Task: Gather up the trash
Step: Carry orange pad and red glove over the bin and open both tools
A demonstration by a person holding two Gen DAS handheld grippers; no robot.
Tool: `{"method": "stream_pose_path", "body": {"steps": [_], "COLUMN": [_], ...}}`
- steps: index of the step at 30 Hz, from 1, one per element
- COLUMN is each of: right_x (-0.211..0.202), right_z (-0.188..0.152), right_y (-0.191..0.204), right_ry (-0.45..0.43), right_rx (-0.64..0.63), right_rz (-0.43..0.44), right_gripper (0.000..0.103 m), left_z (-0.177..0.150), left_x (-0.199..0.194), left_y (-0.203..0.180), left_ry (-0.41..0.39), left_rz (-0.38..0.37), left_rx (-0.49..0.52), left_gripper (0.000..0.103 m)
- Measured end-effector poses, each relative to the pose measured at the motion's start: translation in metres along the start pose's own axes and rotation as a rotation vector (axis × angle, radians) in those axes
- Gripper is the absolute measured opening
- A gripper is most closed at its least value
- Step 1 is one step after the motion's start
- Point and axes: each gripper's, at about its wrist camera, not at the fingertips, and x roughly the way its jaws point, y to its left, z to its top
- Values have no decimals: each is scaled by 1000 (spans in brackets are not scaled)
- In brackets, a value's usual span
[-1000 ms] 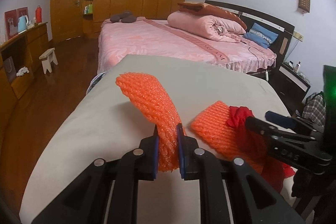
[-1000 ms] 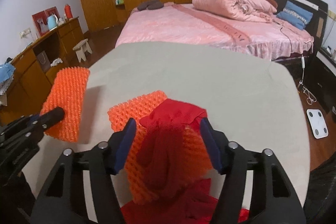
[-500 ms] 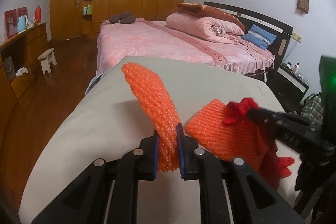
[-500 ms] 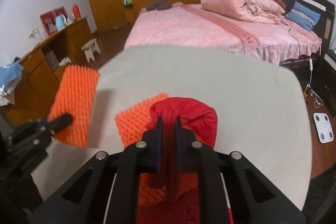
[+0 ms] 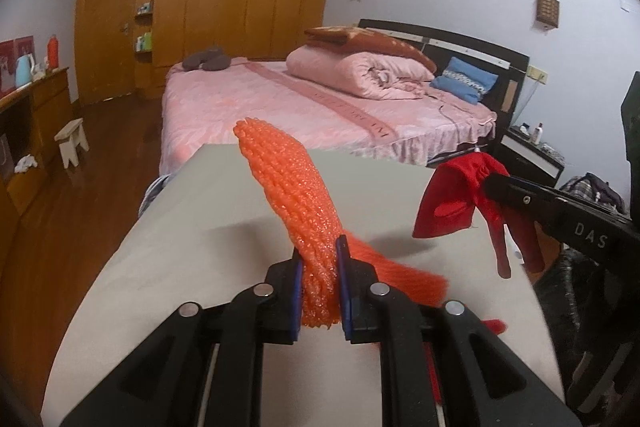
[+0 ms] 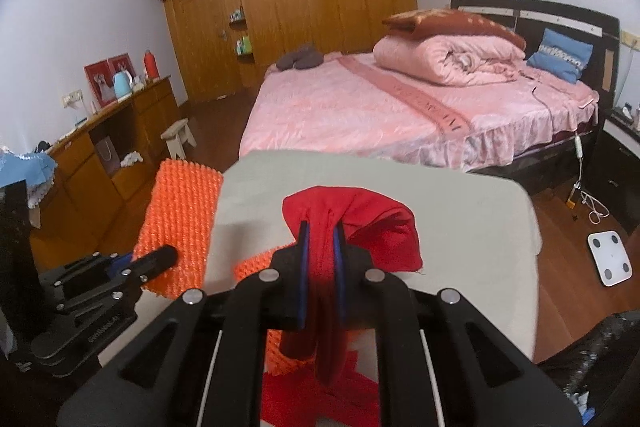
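My left gripper (image 5: 319,255) is shut on an orange foam net sleeve (image 5: 292,191) and holds it upright above the grey table (image 5: 192,251); the sleeve also shows in the right wrist view (image 6: 180,227). My right gripper (image 6: 320,239) is shut on a red cloth scrap (image 6: 360,215) and holds it lifted off the table; it hangs at the right in the left wrist view (image 5: 452,203). A second orange foam net (image 5: 400,275) lies flat on the table under my grippers. More red scraps (image 6: 352,383) lie below my right gripper.
A pink bed (image 5: 320,107) stands beyond the table. A wooden cabinet (image 6: 104,155) and a small stool (image 6: 178,137) are at the left. A white scale (image 6: 610,259) lies on the floor at the right. A black bag (image 5: 560,291) sits by the table's right edge.
My right gripper closed on the red cloth scrap and lifted it off the orange net on the table. My left gripper kept its hold on the orange sleeve and rose a little.
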Motion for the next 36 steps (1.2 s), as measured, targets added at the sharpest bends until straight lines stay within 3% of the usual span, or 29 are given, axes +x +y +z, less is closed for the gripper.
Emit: {"method": "stream_pose_path", "body": {"steps": [12, 36], "right_x": [-69, -179], "right_z": [0, -35], "right_y": [-30, -82], "right_ry": [-73, -146], "right_rx": [26, 76], "right_rz": [-40, -186], "right_gripper": [10, 10], "left_z": [17, 14], "left_x": [-24, -61], "left_y": [-52, -160], "left_ry": [-41, -60], "left_rz": [-87, -257], "left_rx": [50, 151], "left_gripper": [15, 15]}}
